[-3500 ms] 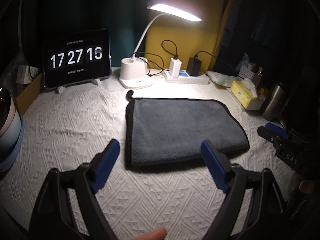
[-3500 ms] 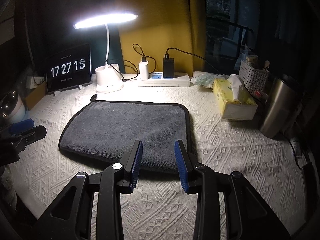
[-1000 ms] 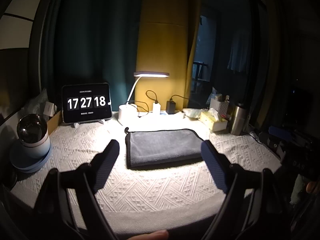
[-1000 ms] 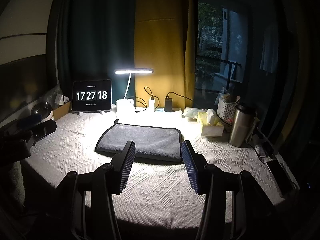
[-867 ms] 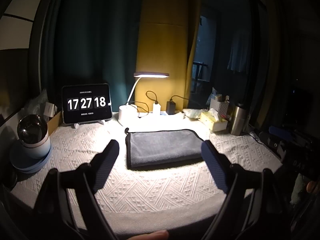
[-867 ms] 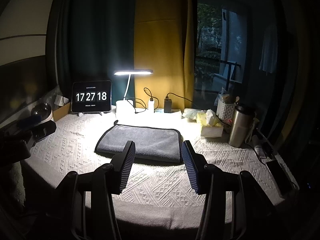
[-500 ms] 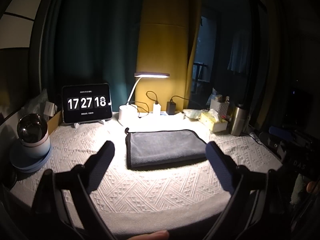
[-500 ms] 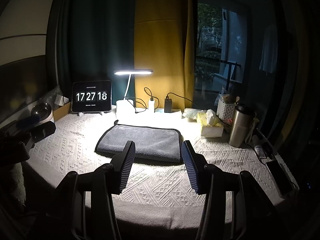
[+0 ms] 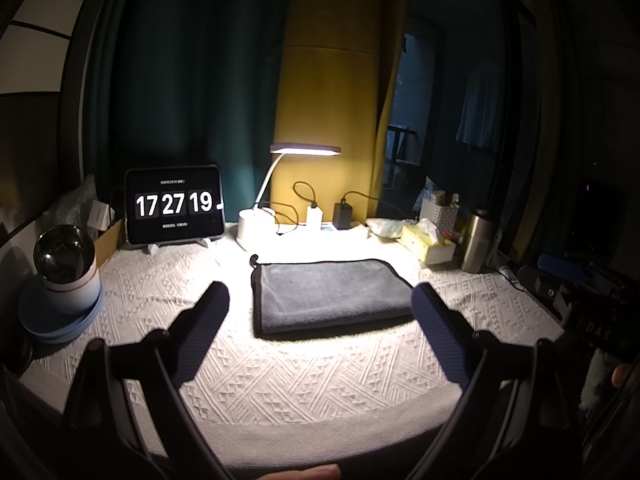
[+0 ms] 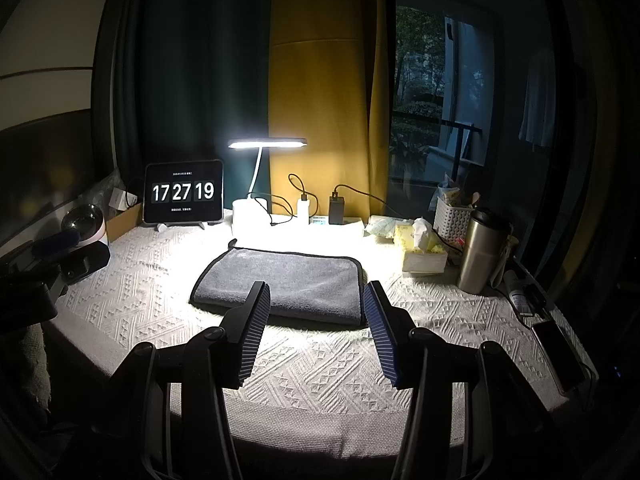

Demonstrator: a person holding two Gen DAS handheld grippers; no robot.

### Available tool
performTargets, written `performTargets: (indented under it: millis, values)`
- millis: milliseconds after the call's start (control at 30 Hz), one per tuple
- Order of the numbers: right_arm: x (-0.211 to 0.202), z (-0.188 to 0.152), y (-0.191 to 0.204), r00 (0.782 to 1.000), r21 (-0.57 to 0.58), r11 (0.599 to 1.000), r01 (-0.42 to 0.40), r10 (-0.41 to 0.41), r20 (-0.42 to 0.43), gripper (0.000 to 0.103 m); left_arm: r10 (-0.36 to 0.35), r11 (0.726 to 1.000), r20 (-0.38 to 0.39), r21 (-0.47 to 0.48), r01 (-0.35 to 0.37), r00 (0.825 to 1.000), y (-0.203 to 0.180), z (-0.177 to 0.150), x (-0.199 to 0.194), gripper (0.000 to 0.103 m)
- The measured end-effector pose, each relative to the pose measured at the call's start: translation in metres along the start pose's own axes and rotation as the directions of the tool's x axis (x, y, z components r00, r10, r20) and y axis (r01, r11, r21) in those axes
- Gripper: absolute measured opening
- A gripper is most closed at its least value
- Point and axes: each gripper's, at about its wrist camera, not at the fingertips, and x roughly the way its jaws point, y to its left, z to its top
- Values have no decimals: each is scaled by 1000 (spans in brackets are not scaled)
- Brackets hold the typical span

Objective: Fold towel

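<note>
while both grippers hung back from the near edge of the tabletop (image 9: pixel 304 384), one grey microfibre towel with dark piping (image 9: pixel 330 294) lay folded into a flat rectangle on the white woven cloth, near the middle and close to the lit area under one white desk lamp with a bar-shaped head (image 9: pixel 280 184). the left gripper (image 9: pixel 320 320) had its two blue-padded fingers (image 9: pixel 202 334) spread wide, holding nothing, with the towel framed between them and well apart from both. the right gripper (image 10: pixel 316 328) likewise had its two blue ribbed fingers (image 10: pixel 252 334) parted and empty, short of the towel's near edge. behind the towel stood one black tablet showing a flip clock reading 17 27 19 (image 10: pixel 183 193), and one white power strip (image 10: pixel 320 224) carrying two chargers, one white and one black. to the right sat one yellow tissue box (image 10: pixel 422 246), one steel tumbler (image 10: pixel 482 250) and one white slotted basket (image 10: pixel 452 218). at the left edge one rounded shiny-topped white device (image 9: pixel 64 268) rested on a blue plate.
</note>
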Motion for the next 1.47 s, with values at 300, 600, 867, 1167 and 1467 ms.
performTargets:
  millis: [300, 600, 867, 1167, 1467]
  values:
    - [0, 0, 1, 1000, -1, 1000, -1, 1, -1, 56, 0, 1000, 1, -4, 0, 1000, 0, -1, 0, 93]
    - [1, 0, 2, 1000, -1, 1000, -2, 2, -5, 58, 3, 1000, 4, -9, -3, 1000, -1, -4, 0, 93]
    - [3, -2, 2, 1000, -1, 1000, -3, 3, -15, 58, 6, 1000, 3, -16, -6, 1000, -3, -5, 1, 93]
    - [5, -2, 3, 1000, -1, 1000, -4, 4, -19, 58, 8, 1000, 1, -23, -8, 1000, -4, -6, 2, 94]
    - [20, -3, -3, 999, 10, 1000, -8, 8, -44, 58, 20, 1000, -22, -18, -21, 1000, -5, -8, 15, 94]
